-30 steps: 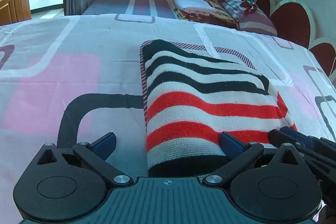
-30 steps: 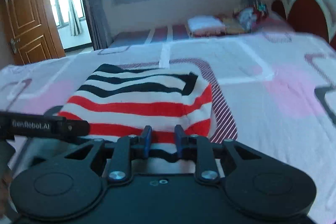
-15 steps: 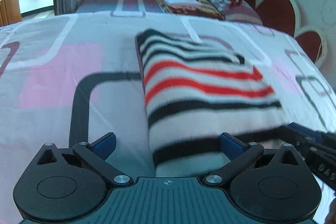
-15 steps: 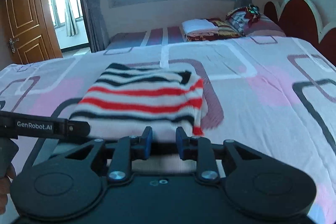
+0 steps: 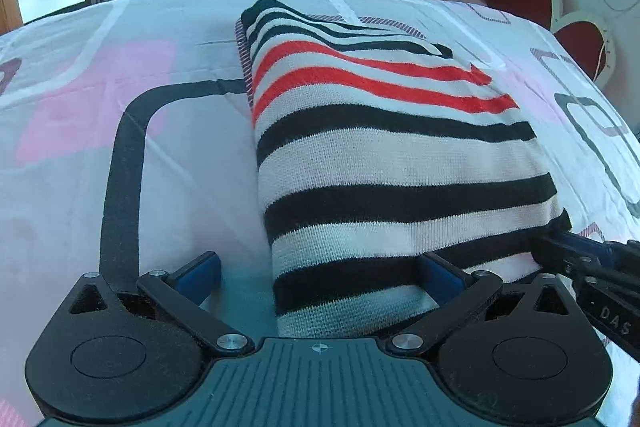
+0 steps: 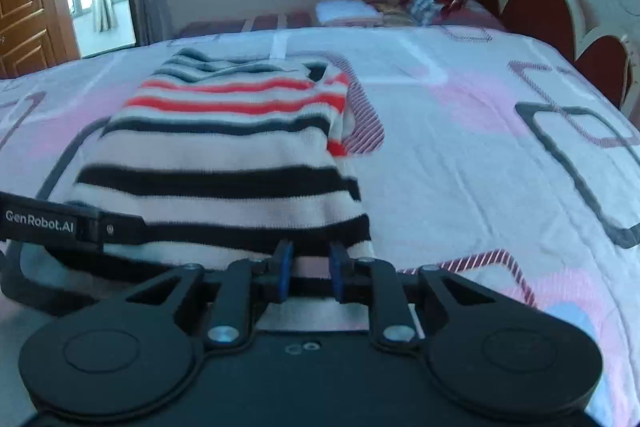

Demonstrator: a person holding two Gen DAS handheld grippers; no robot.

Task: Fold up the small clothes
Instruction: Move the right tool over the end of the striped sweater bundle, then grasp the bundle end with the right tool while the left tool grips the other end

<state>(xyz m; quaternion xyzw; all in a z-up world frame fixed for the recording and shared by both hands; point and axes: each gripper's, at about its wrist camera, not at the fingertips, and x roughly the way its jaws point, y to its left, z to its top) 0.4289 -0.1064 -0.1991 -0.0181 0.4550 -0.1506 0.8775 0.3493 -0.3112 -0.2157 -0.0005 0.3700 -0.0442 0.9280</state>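
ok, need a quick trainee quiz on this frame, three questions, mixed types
1. True or false: the left gripper stands wide open, with the near left edge of the striped sweater between its fingers.
2. The red stripes on top of the sweater lie: A nearest the grippers; B on its far half; C nowhere.
3. What does the sweater lie on?

Key: 1 true. 2 B. 3 the patterned bedsheet.

Your two wrist cameras are looking down close over the bed (image 5: 80,167), both sharing the striped sweater (image 5: 380,147) (image 6: 224,155) and window wall.
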